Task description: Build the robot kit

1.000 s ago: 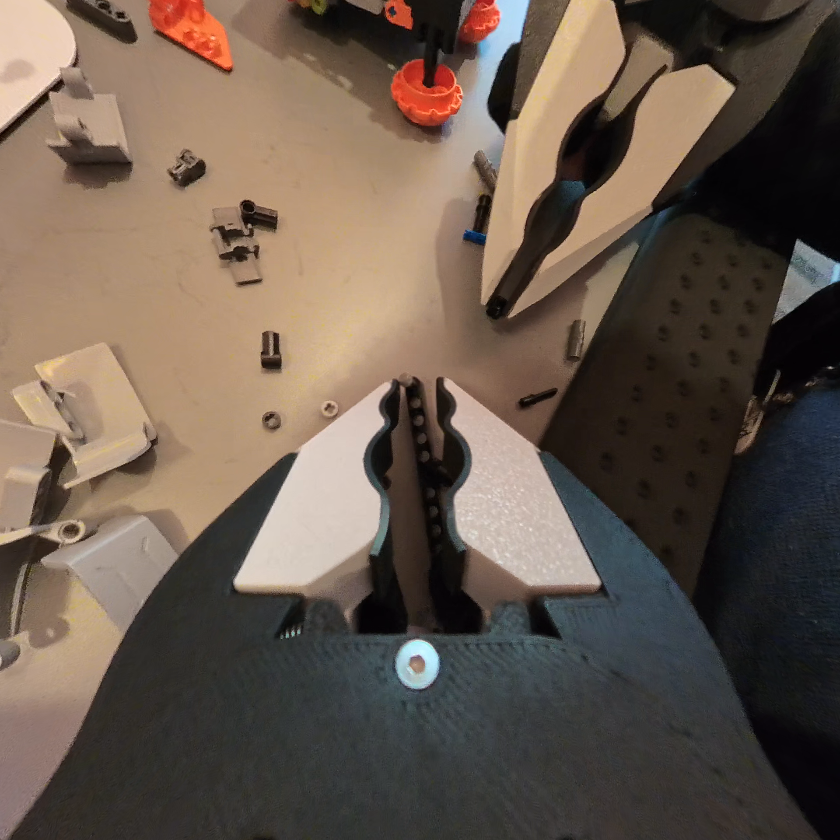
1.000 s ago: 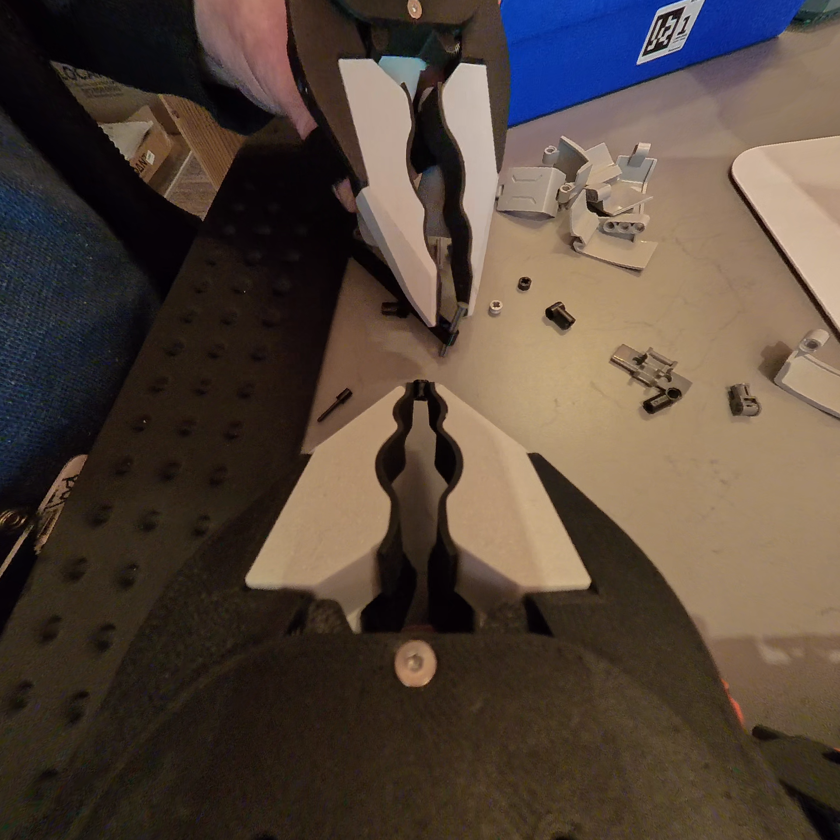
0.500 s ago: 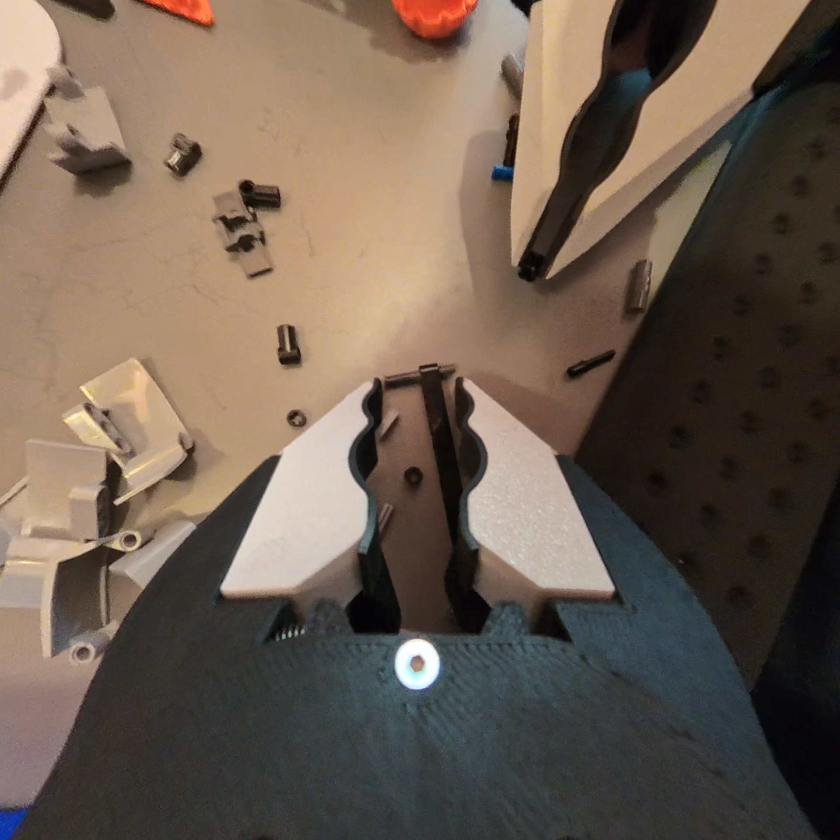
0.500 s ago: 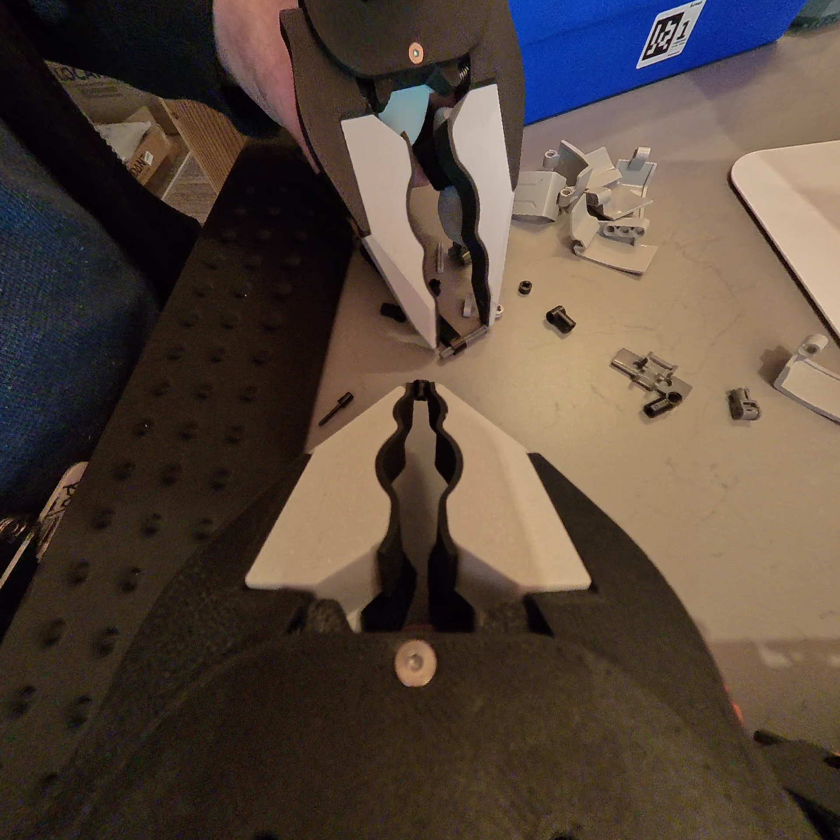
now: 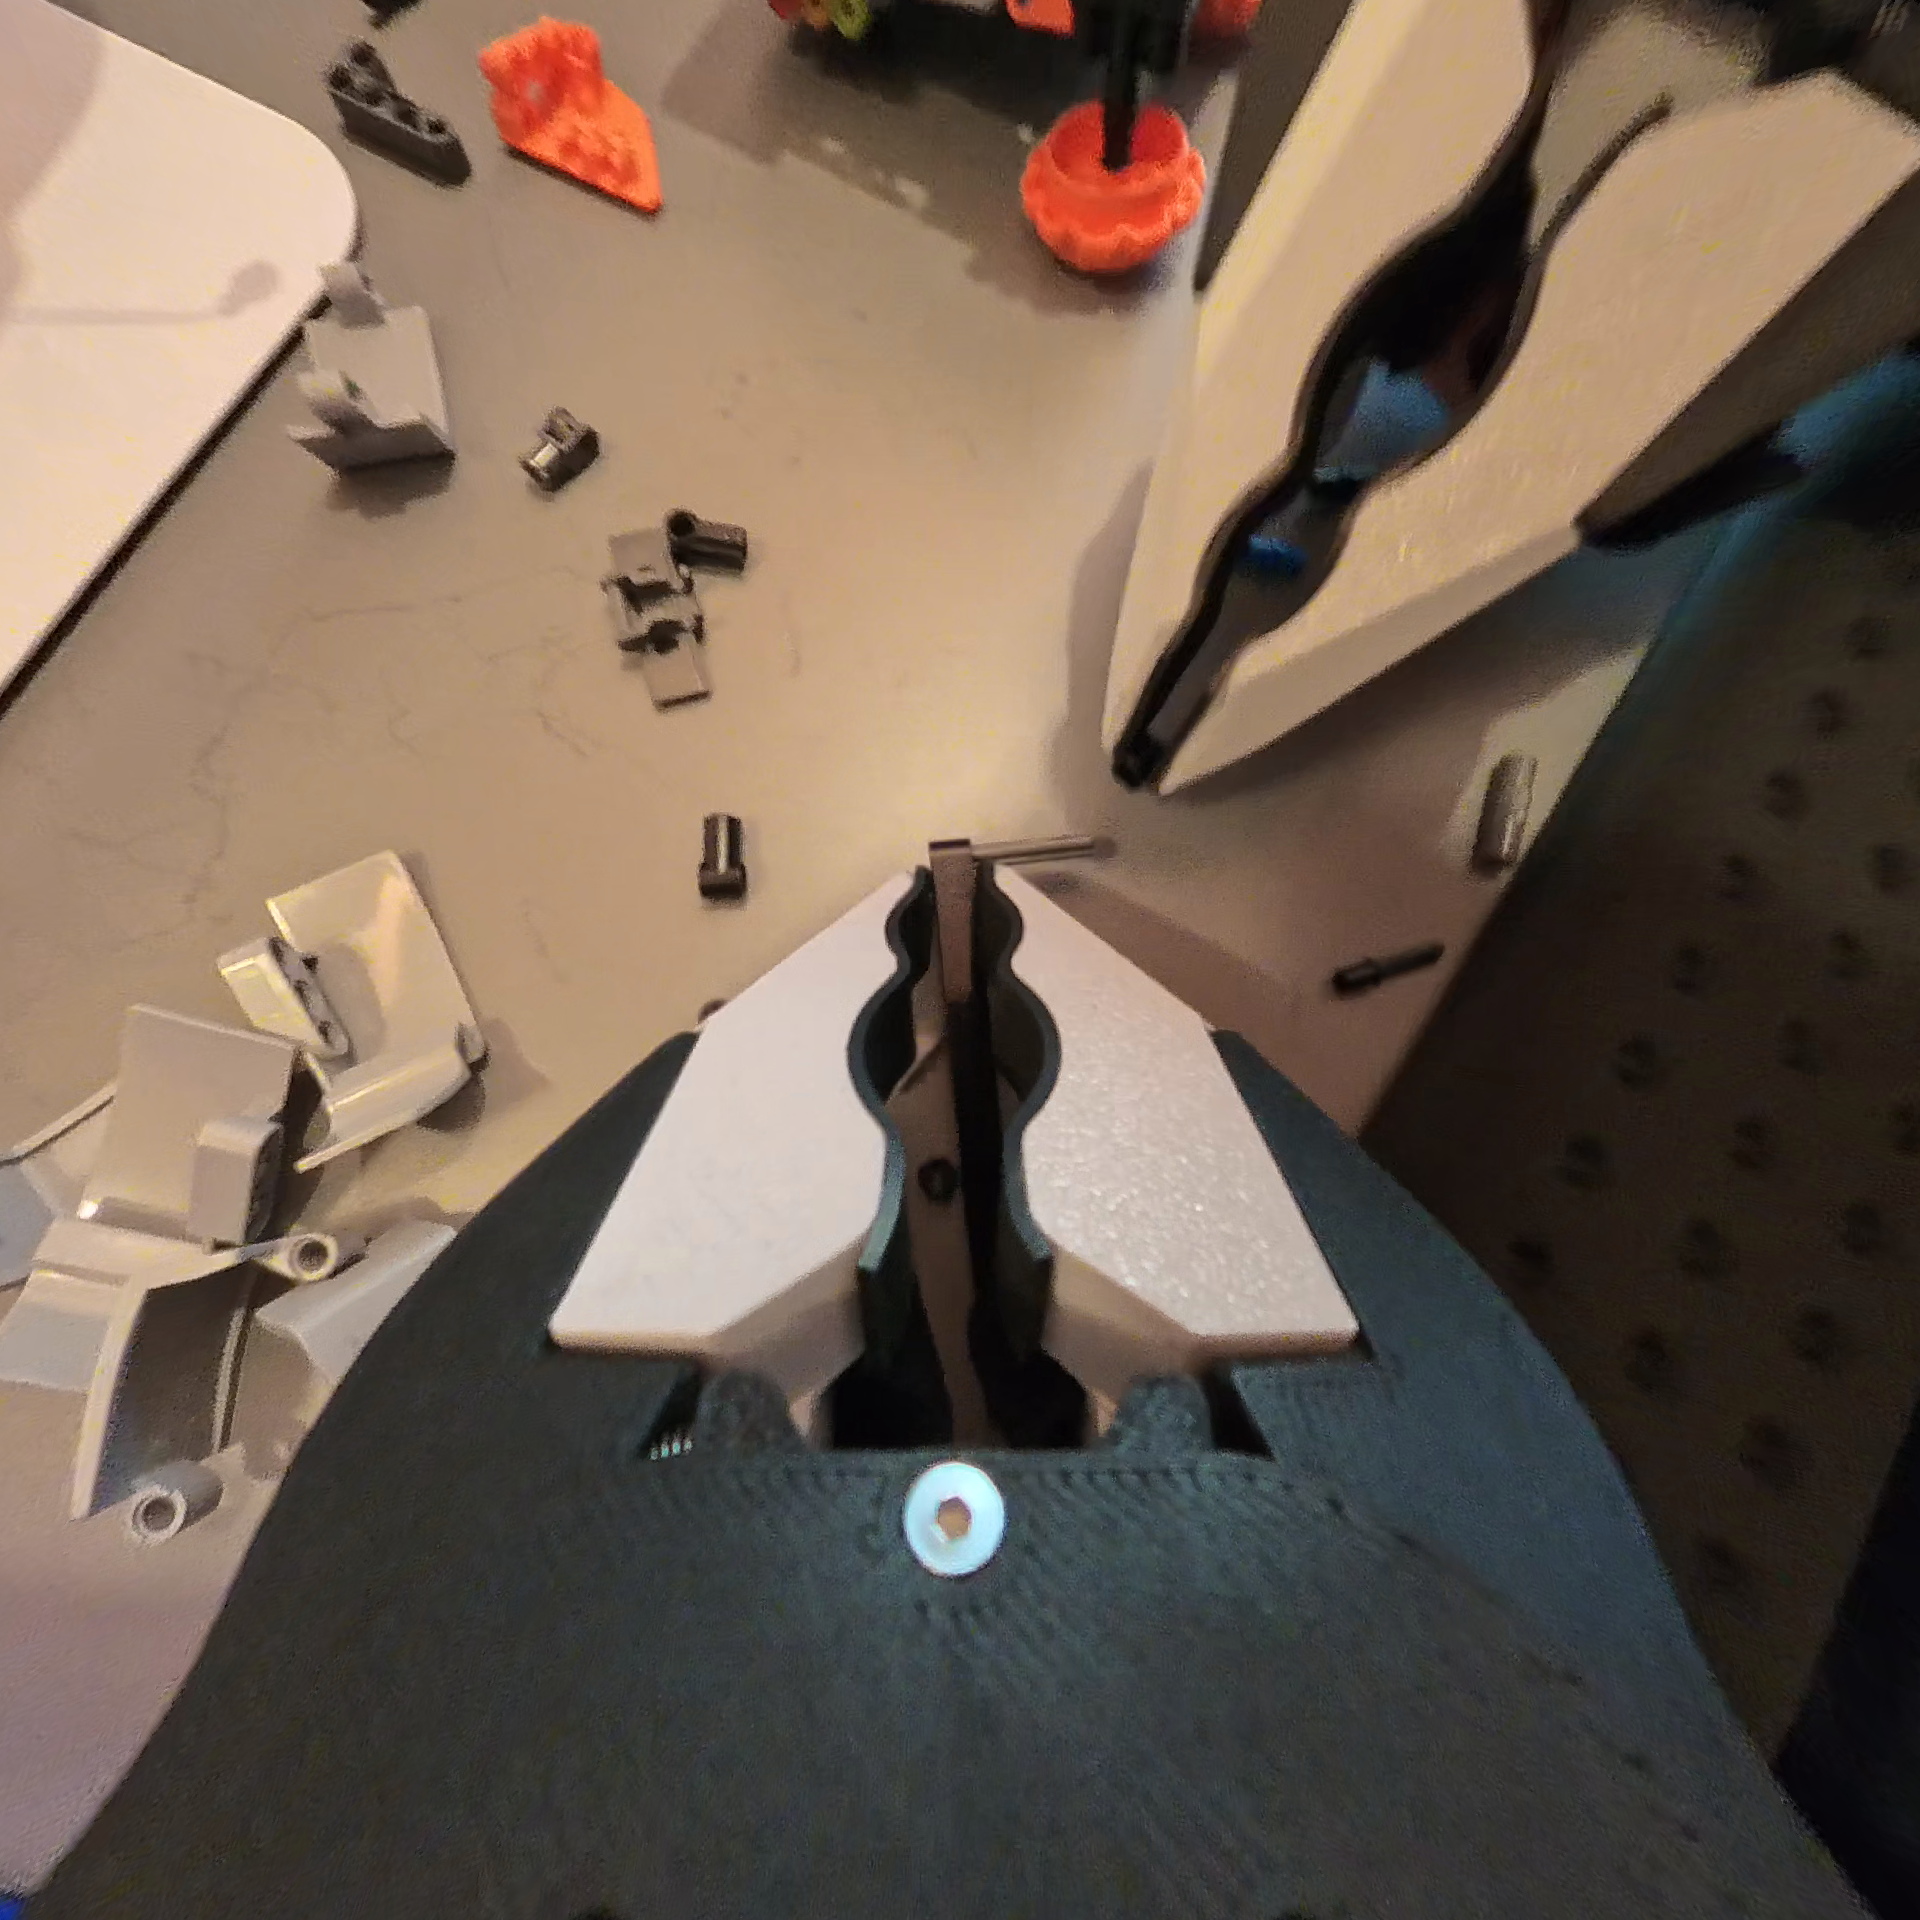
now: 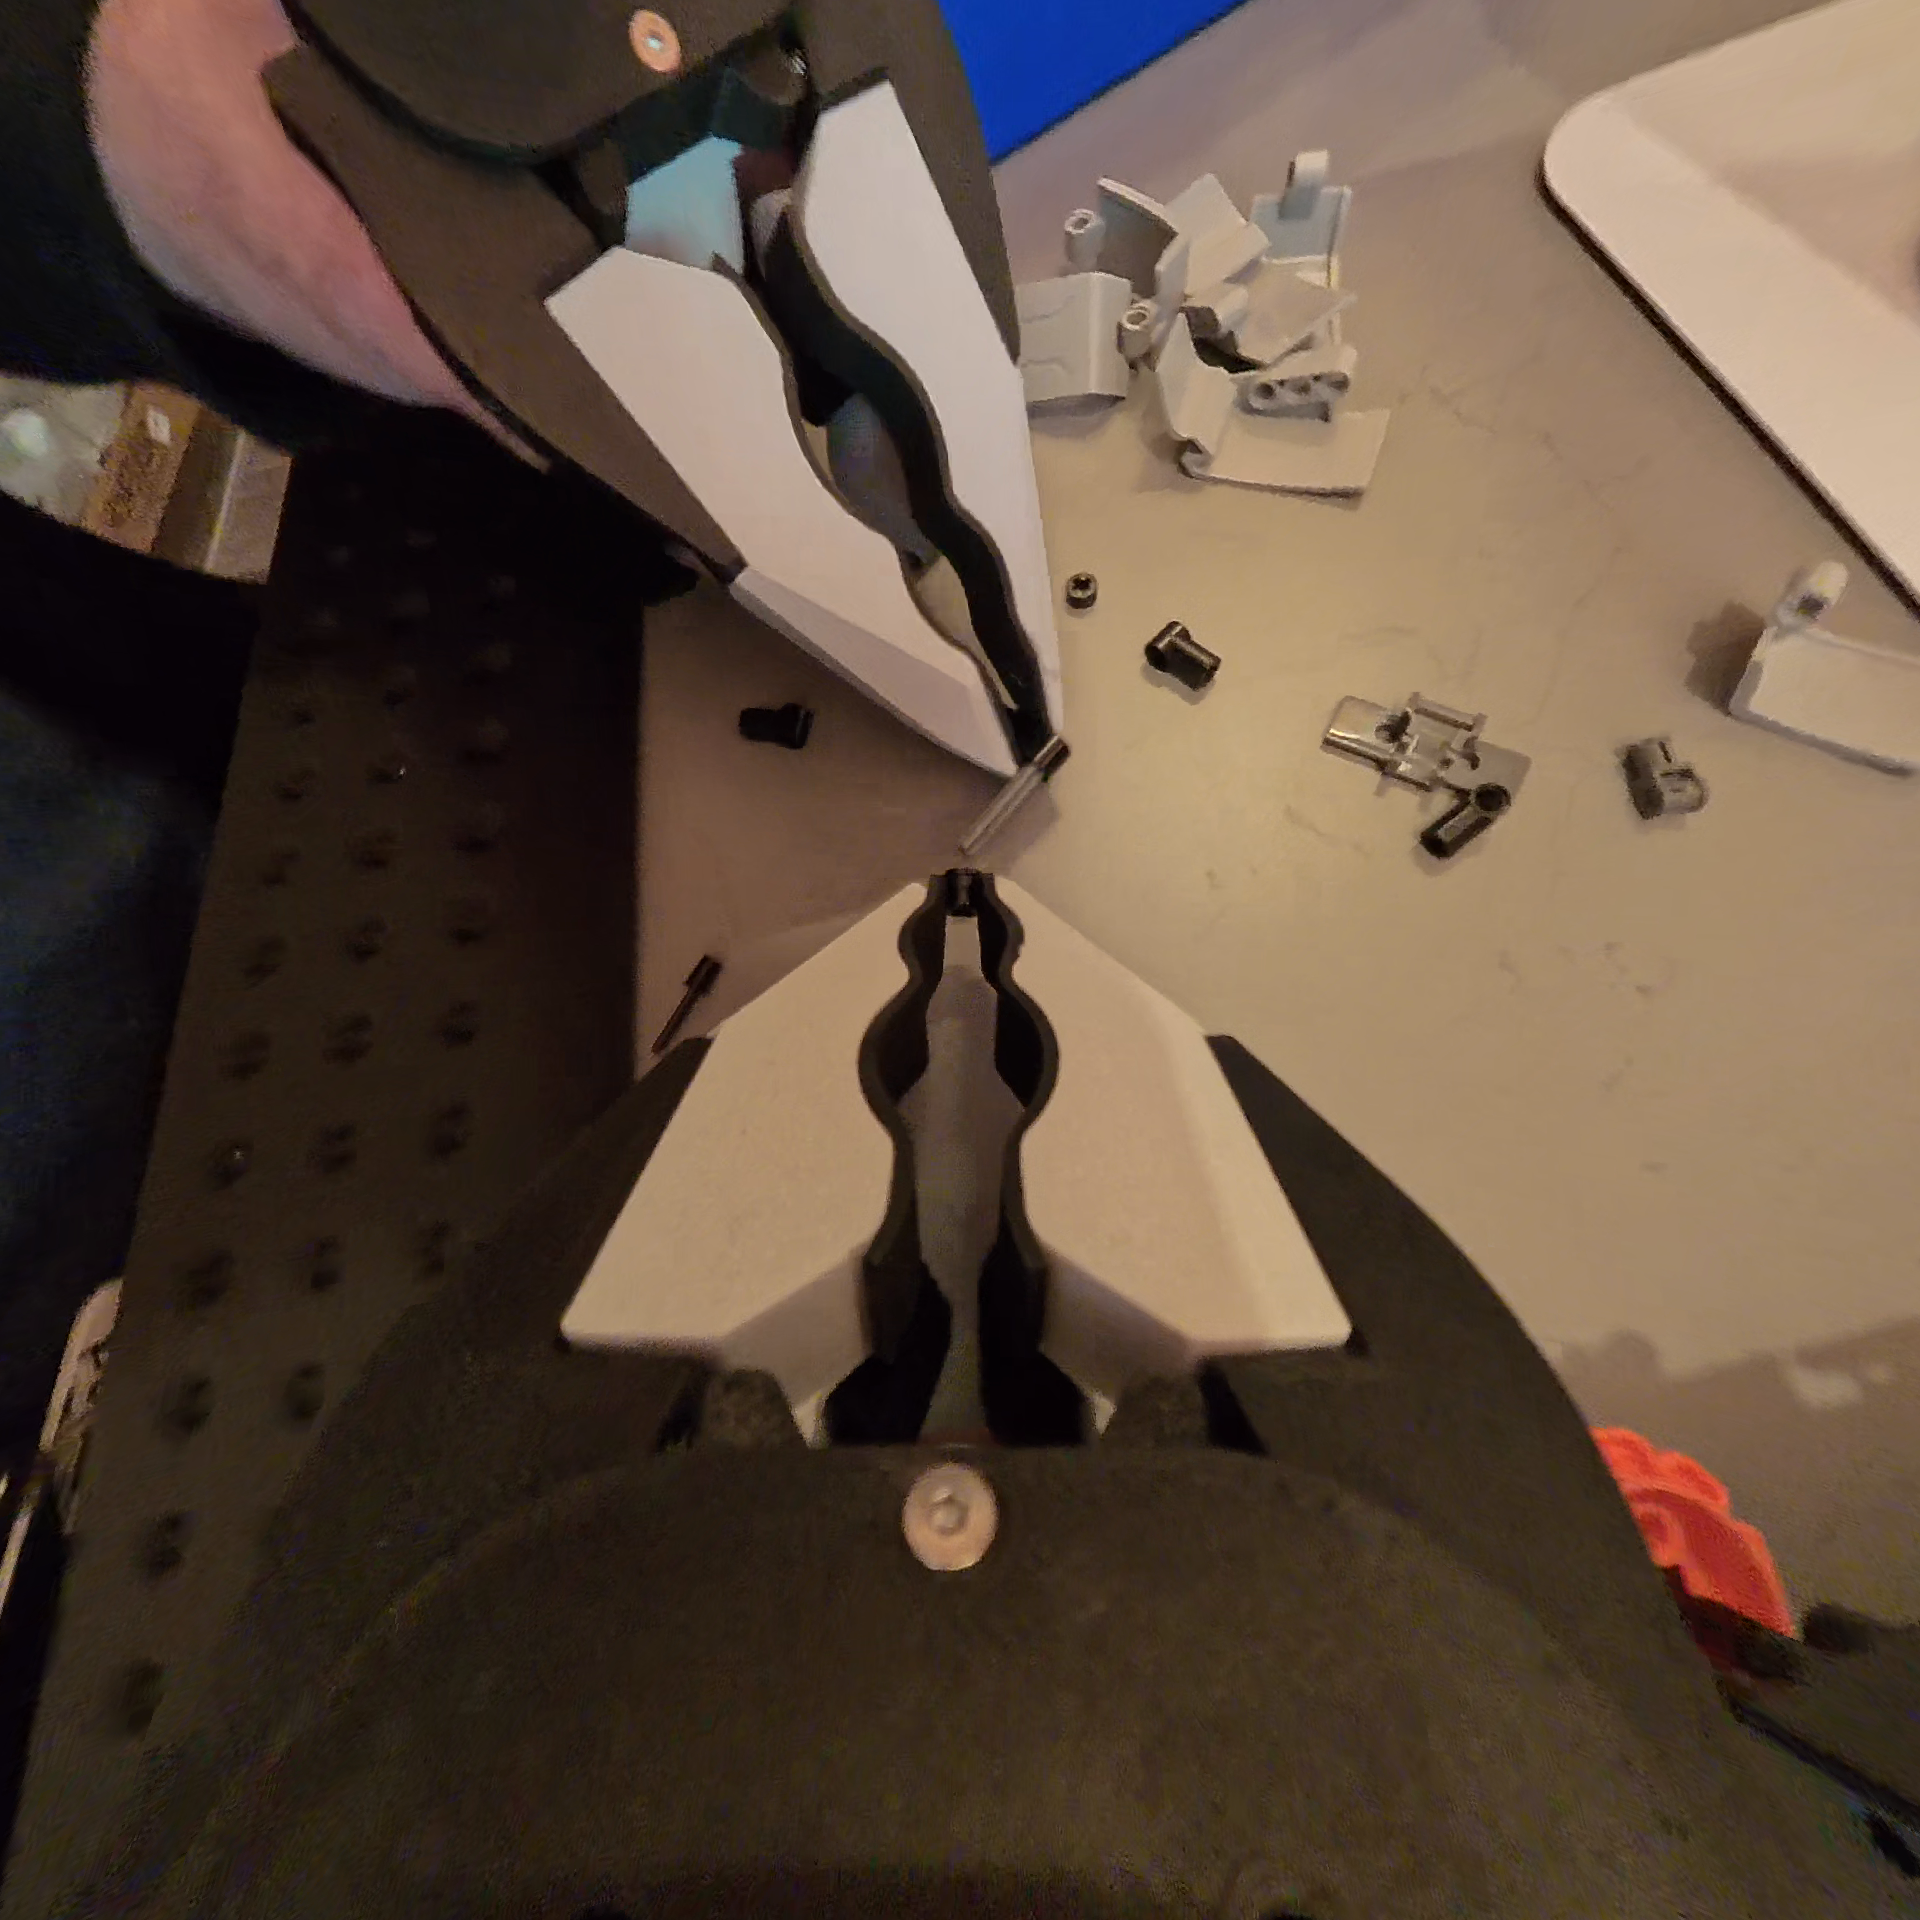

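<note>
My left gripper (image 5: 954,883) is shut on a long black holed beam (image 5: 956,940) that runs back between its fingers. A thin grey axle (image 5: 1034,849) sticks out sideways from the beam's tip, to the right. My right gripper (image 6: 964,902) is shut on a small black connector (image 6: 963,885) at its fingertips. In the right wrist view the left gripper (image 6: 1029,743) comes in from the upper left, and its axle (image 6: 1003,808) points at the connector, a short gap away. In the left wrist view the right gripper (image 5: 1138,764) hangs at the upper right.
Grey panels (image 5: 343,997), small black connectors (image 5: 720,854) and a black pin (image 5: 1387,966) lie on the grey table. A white tray (image 5: 125,260), an orange wheel (image 5: 1112,197) and an orange panel (image 5: 577,125) lie farther off. A black perforated mat (image 5: 1714,1039) borders the table. A blue bin (image 6: 1081,52) stands behind. Left and right tips are no more than a few centimetres apart.
The left gripper opened partly half a second ago, then shut again on the beam, whose axle now sticks out sideways. The two grippers have drawn closer, axle tip toward the connector.
</note>
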### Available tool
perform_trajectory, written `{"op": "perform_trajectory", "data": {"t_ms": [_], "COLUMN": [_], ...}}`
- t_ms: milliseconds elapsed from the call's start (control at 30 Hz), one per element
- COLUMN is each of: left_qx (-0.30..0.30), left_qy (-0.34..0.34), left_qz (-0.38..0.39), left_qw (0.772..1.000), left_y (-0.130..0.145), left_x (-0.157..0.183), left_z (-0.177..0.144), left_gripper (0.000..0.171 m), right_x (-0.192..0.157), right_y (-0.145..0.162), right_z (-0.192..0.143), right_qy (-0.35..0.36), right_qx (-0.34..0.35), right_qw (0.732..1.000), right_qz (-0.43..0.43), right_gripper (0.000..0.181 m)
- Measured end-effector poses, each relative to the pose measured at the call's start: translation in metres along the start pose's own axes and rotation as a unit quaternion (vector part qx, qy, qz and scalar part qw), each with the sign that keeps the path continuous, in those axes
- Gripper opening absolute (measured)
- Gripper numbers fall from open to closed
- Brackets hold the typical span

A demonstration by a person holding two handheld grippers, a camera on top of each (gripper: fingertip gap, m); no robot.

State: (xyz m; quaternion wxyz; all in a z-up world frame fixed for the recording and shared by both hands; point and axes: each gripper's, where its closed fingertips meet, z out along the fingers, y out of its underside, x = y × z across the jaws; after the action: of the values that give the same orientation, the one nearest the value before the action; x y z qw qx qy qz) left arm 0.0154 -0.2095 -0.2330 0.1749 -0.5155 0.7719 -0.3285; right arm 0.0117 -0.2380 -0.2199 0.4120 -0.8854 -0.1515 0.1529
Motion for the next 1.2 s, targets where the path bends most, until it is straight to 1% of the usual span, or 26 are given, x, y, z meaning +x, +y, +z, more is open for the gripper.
{"op": "perform_trajectory", "data": {"t_ms": [67, 133, 200, 333, 433, 567, 833, 1033, 1200], "left_qx": [0.022, 0.033, 0.032, 0.056, 0.062, 0.086, 0.101, 0.102, 0.108], "left_qy": [-0.015, -0.025, -0.033, -0.041, -0.047, -0.058, -0.073, -0.108, -0.11], "left_qz": [-0.011, -0.019, -0.022, -0.038, -0.042, -0.051, -0.044, -0.024, -0.017], "left_qw": [1.0, 0.999, 0.999, 0.997, 0.996, 0.993, 0.991, 0.989, 0.988], "left_y": [-0.009, -0.014, -0.013, -0.019, -0.02, -0.028, -0.037, -0.041, -0.045], "left_x": [-0.004, -0.006, -0.008, -0.012, -0.015, -0.02, -0.021, -0.029, -0.027], "left_z": [-0.001, 0.001, 0.003, 0.001, 0.001, -0.004, -0.003, -0.005, -0.005], "left_gripper": [0.007, 0.007, 0.007, 0.007, 0.007, 0.007, 0.007, 0.007, 0.007], "right_x": [0.007, 0.009, 0.01, 0.016, 0.021, 0.027, 0.033, 0.035, 0.037], "right_y": [0.002, 0.001, -0.007, -0.012, -0.013, -0.012, -0.019, -0.024, -0.026], "right_z": [0.004, 0.005, 0.003, 0.001, 0.0, -0.002, -0.005, -0.011, -0.013], "right_qy": [0.019, 0.025, 0.023, 0.031, 0.049, 0.058, 0.058, 0.052, 0.053], "right_qx": [-0.004, -0.002, 0.025, 0.045, 0.044, 0.048, 0.077, 0.101, 0.112], "right_qw": [1.0, 0.999, 0.999, 0.997, 0.996, 0.994, 0.99, 0.986, 0.983], "right_qz": [0.02, 0.022, 0.039, 0.06, 0.059, 0.076, 0.103, 0.123, 0.134], "right_gripper": [0.003, 0.003, 0.003, 0.003, 0.003, 0.003, 0.003, 0.003, 0.003]}}
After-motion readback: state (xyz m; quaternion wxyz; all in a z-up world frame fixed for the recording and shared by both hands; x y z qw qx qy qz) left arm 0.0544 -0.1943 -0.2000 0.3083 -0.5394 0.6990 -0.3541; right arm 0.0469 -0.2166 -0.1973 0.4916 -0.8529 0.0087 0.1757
